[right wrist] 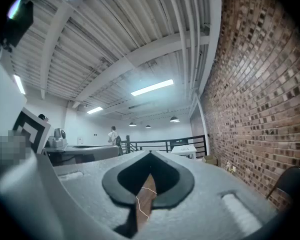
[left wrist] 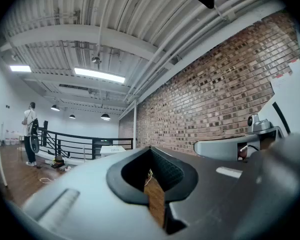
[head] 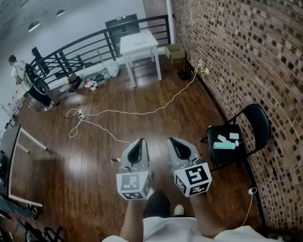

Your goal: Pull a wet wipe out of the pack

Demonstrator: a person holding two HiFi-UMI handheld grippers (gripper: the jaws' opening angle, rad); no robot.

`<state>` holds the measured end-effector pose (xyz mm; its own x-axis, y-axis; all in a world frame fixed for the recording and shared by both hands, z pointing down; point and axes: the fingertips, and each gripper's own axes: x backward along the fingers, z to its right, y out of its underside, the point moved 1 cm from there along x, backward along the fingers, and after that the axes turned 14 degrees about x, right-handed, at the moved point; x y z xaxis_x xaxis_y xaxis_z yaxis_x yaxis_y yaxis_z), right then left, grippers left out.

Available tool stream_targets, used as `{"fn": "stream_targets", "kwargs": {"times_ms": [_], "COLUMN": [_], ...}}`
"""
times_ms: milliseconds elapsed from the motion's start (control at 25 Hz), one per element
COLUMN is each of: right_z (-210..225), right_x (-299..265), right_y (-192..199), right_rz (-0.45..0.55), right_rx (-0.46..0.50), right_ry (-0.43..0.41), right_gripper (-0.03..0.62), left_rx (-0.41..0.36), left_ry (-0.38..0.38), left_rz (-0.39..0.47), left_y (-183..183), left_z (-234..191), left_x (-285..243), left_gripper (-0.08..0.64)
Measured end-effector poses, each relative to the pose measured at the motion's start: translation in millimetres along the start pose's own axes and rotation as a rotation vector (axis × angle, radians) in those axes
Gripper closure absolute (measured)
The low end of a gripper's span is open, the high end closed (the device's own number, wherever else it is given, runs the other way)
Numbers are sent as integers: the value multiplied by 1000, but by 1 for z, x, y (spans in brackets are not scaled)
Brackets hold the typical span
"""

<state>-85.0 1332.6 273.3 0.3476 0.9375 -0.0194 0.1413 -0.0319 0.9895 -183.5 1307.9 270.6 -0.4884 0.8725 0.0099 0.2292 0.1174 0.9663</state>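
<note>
Both grippers are held level and side by side over the dark wooden floor [head: 91,165], and both point forward. The left gripper [head: 140,141] has its jaws closed tip to tip. In the left gripper view [left wrist: 150,148] only floor shows through the cut-out below the tips, and nothing is between them. The right gripper [head: 172,140], just beside it, is closed the same way and also holds nothing; the right gripper view [right wrist: 150,154] shows its tips meeting.

The wet wipe pack [head: 223,145], which looks like a small teal oblong from here, lies on the seat of a black folding chair [head: 257,124]. The chair stands to the right of the right gripper against the brick wall [head: 252,49]. The pack is well apart from both grippers. Two small white items [head: 227,137] lie beside it on the seat, too small to identify.

A white cable [head: 141,112] runs across the floor ahead of the grippers. Far ahead of them, a white table [head: 139,44] stands by a black railing [head: 91,44], with a cardboard box [head: 175,52] to its right. A person [head: 17,69] stands far ahead and to the left of the left gripper.
</note>
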Motion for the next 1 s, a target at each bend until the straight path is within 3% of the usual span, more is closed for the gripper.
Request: {"fn": "stream_targets", "kwargs": {"times_ms": [240,440,840,1000], "right_z": [22,49,88,91], "right_x": [-51,-130,-312,-366], "right_y": [14,16,-7,-7], "right_rz": [-10,-9,17,43], "right_rx": [10,44,109,30], "right_ry": [3,11,44,-18], "right_gripper": [601,601,603,601], "left_rx": [7,37,19,54], "left_ry": [17,24,41,29], "left_rz": [0,5,8,32], "left_y": [5,2,-47,-54], "left_z": [-21,-62,-165,-202], "left_x": [-55,-133,-274,-313], "left_gripper": [545,545,545,545]}}
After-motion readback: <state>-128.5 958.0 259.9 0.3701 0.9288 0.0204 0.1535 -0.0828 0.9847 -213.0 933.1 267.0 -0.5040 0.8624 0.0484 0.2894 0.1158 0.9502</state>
